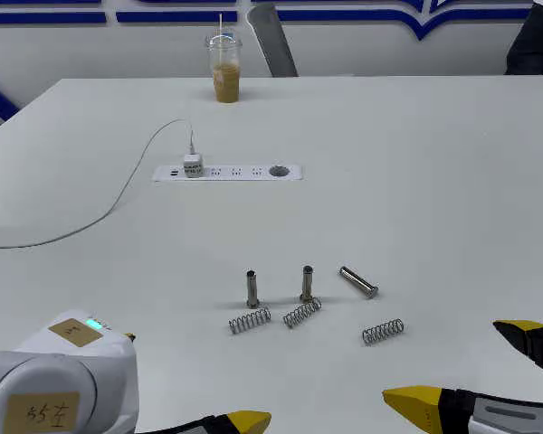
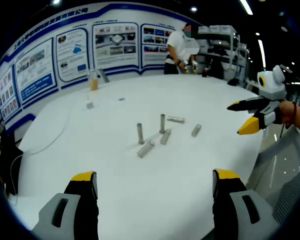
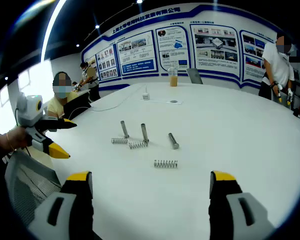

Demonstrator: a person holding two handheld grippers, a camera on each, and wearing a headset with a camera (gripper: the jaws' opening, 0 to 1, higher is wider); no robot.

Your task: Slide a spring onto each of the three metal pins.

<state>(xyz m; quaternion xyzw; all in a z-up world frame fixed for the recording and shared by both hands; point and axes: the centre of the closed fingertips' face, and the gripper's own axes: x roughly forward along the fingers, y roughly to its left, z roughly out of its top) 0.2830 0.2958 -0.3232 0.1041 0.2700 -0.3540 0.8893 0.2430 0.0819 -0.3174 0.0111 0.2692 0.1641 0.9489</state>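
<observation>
0/3 done: three short steel pins (image 1: 307,283) stand bare on the white table (image 1: 434,181), two upright, the third lying flat at their 3 o'clock. Three small coiled wire springs (image 1: 301,312) lie loose at the pins' 6 o'clock. My left gripper (image 2: 154,175) and right gripper (image 3: 150,175) are both spread wide, empty. Out at 12: white power strip (image 1: 228,172) and plastic drink cup (image 1: 224,68), well apart; nothing blocks.

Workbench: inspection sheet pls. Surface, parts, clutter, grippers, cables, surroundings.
Surface: white table, nothing spilled.
Job's things: left upright pin, right upright pin, lying pin; left spring, middle spring, right spring lie loose, none on a pin.
Clutter: drink cup at far edge.
Grippers: left gripper open, empty; right gripper open, empty.
Cables: white cable from charger in power strip, off the left edge.
Surroundings: wall posters; person standing by the table.
</observation>
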